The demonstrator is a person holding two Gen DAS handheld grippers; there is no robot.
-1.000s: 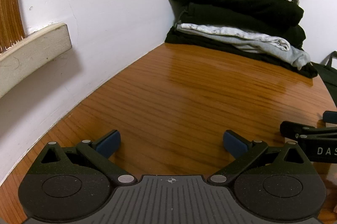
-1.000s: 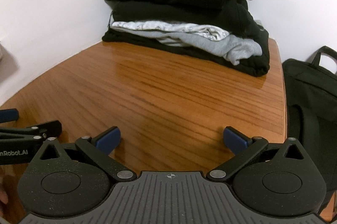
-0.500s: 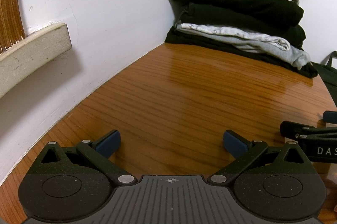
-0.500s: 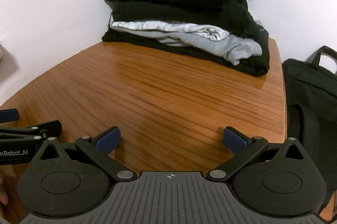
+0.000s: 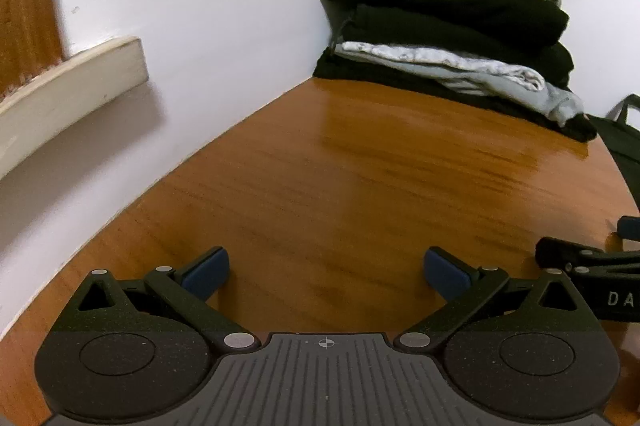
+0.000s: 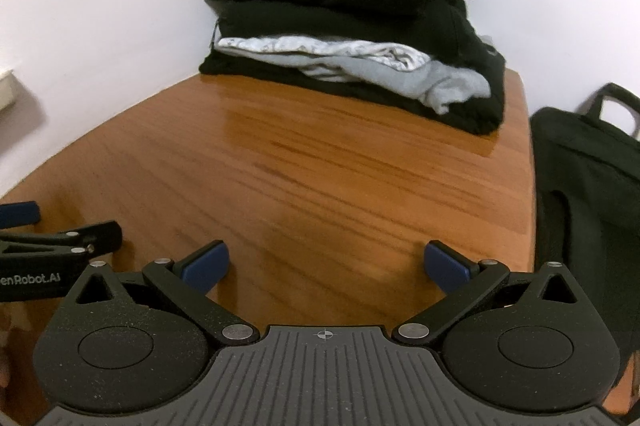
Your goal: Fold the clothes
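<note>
While both tools are held low over the near edge of the surface [image 6: 320, 161], nothing is gripped by either. The left tool [image 5: 326, 272] is seen with its blue pads spread wide and only bare wood between them. The right tool [image 6: 326, 266] is likewise spread, with nothing between its pads. Each tool is caught at the edge of the other's view, so they are judged to lie side by side, just apart.

Between the tools and the far corner, the wood is seen bare; no loose garment is laid out on it.

At the far corner, against the wall [image 5: 224, 5], a stack [image 6: 348, 25] of folded clothes is noted: a black piece at the bottom, a grey one above it, two black ones above that, and a pale patterned piece on top. The grey piece is seen to sag out at the right side, less neat than the rest. A black bag [image 6: 588, 185] is seen beyond the right edge of the surface.

Judgement: folding appears largely done, as far as is shown. No unfolded item is in view; whether more remain out of frame cannot be told.
</note>
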